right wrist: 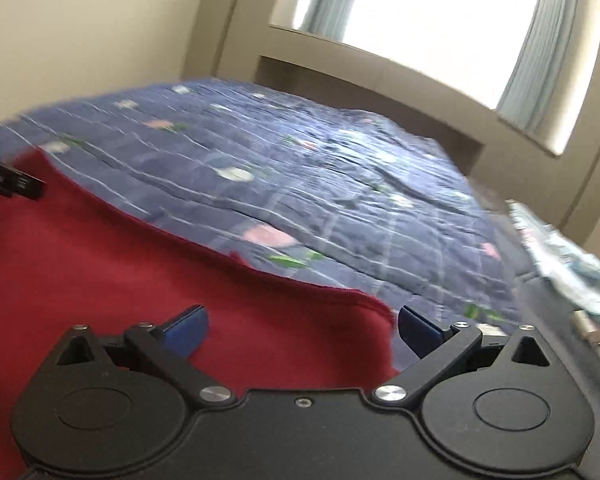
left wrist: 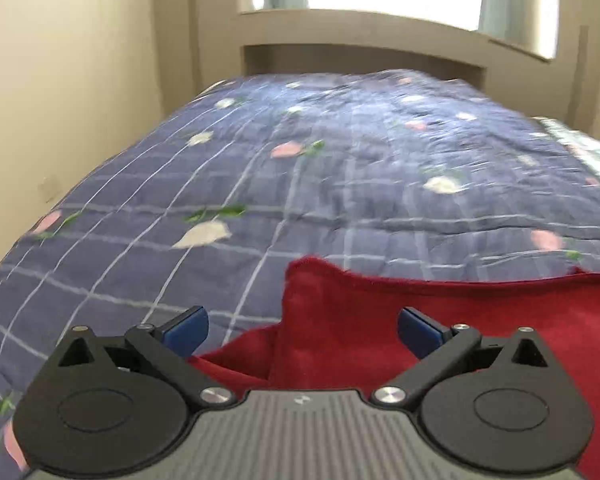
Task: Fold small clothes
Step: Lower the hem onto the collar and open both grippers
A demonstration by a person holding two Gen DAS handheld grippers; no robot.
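red garment (left wrist: 440, 320) | flat on quilt (left wrist: 300, 160), left corner folded | both hand-held grippers (left wrist: 303, 328) (right wrist: 303, 328) spread, empty

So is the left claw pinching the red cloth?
Apart. The left wrist view shows the left gripper wide open, the red cloth beneath, nothing between its blue pads.

- A bed (left wrist: 340, 168) carries everything — it is covered by a blue quilt (right wrist: 300, 184) with a pale grid of lines and pink and white flowers with green leaves.
- A red garment (left wrist: 460, 320) lies directly on the quilt at the near end, its left corner folded up.
- Pale patterned fabric (right wrist: 560, 252) lies at the bed's right edge — blurred.
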